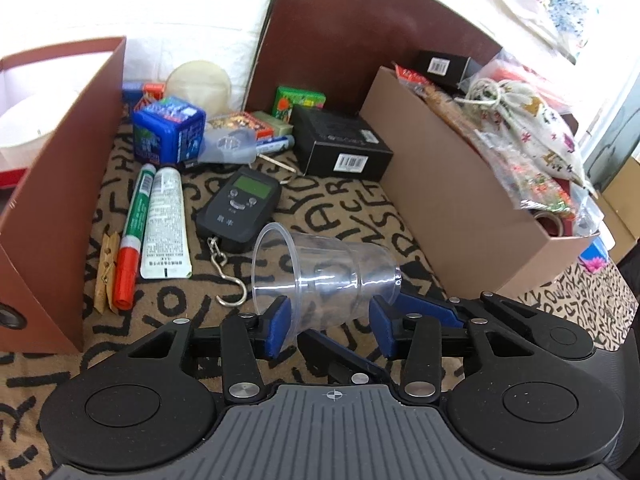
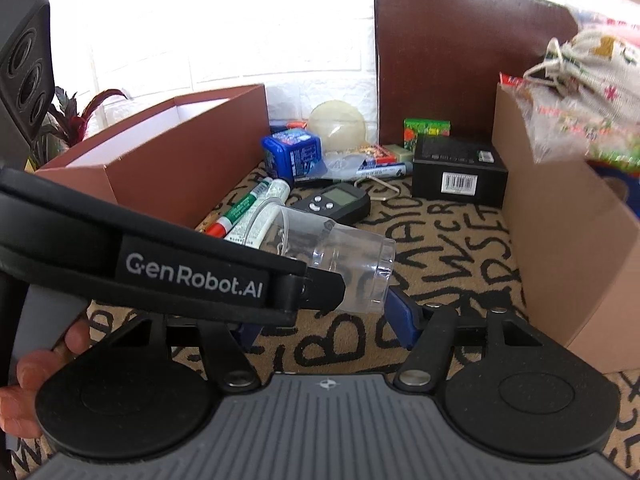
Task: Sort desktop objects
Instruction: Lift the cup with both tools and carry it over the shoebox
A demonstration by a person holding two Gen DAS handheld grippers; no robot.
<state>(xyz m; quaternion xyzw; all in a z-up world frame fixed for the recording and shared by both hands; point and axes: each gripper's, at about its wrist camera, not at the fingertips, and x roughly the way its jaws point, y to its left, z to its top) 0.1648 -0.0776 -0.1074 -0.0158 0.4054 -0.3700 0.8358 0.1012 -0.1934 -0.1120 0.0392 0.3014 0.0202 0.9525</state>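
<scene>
We've got both grippers crowding the same clear plastic cup (image 1: 326, 276), which is tipped on its side over the letter-print cloth (image 1: 344, 208), mouth facing left and base to the right. In the left wrist view the left gripper (image 1: 329, 324) sits with its blue pads on either side of the cup's lower wall — the left pad looks pressed up against the plastic, but we honestly can't tell if the right one touches, so whether it's actually gripping is unclear. The right gripper (image 2: 332, 320) comes in under the cup's base end; its right blue finger (image 2: 404, 314) sits just beside the base, while its left finger is mostly hidden behind the other tool's black body, so the same goes there. Behind the cup lie a black handheld scale (image 1: 239, 203) with a chain and hook, a white tube (image 1: 166, 224), a green-and-red marker (image 1: 133, 236) and a wooden clothespin (image 1: 106, 270). A reddish box (image 1: 68, 184) stands on the left, a stuffed cardboard box (image 1: 472, 208) on the right.
</scene>
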